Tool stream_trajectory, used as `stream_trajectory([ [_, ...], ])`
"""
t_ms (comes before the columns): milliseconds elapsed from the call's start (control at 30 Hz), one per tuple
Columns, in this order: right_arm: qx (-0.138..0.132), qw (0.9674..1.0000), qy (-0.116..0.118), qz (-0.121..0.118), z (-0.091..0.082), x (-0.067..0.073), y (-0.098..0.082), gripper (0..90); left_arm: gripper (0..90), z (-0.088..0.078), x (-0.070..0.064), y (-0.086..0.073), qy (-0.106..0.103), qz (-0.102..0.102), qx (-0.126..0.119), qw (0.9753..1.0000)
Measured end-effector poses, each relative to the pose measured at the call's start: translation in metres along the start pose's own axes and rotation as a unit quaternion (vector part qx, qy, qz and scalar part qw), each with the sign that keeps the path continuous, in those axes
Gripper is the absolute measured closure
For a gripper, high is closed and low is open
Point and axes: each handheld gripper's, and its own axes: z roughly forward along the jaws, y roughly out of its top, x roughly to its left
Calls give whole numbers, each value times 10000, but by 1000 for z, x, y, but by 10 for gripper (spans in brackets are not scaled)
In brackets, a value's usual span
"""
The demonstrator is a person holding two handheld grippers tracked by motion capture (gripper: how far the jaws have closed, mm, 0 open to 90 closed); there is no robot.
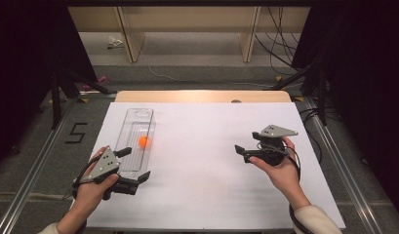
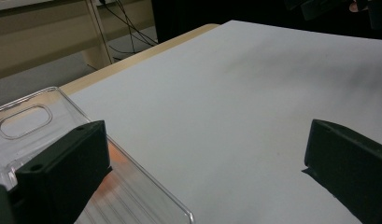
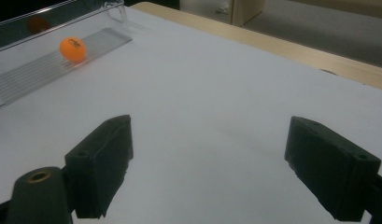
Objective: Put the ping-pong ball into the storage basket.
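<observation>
Ball: we see the orange ball [image 1: 144, 141] lying inside the clear tray [image 1: 147, 115], roughly at the middle of its ribbed floor, apart from both end walls.
Tray axis: the clear tray runs lengthwise away from us on the left half of the white surface [image 1: 211, 190], its handle cut-out at the far end; we judge the ball is free to roll along that axis.
Left gripper: our left gripper [image 1: 135, 166] sits at the tray's near end, its jaws spread wide with nothing between them; one jaw stands over the near corner of the tray, the other out over bare surface.
Right gripper: our right gripper [image 1: 240, 152] hangs over the right half of the surface, jaws likewise wide apart and holding nothing, pointed leftward toward the tray.
Direction to ball: from the left gripper the ball lies forward, just up the tray's length; from the right gripper [image 3: 207, 154] the ball [image 3: 72, 49] lies far off across open surface.
Nearer hand: the left, clearly.
What the move turns on: we judge that a reach from the left should come in over the tray's near end, along its length, rather than across its side walls.
</observation>
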Motion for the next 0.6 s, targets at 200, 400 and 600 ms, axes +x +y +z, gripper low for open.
stream_trajectory([
  [200,3,10000,-52,46,-6,-4,-5,162,0,0,0,0,-5,-6,0,10000],
  [400,28,9999,-98,45,-11,-5,-10,162,0,0,1,0,6,-9,2,10000],
  [600,77,9999,-114,20,-12,-5,-13,162,0,0,1,0,5,-14,3,10000],
])
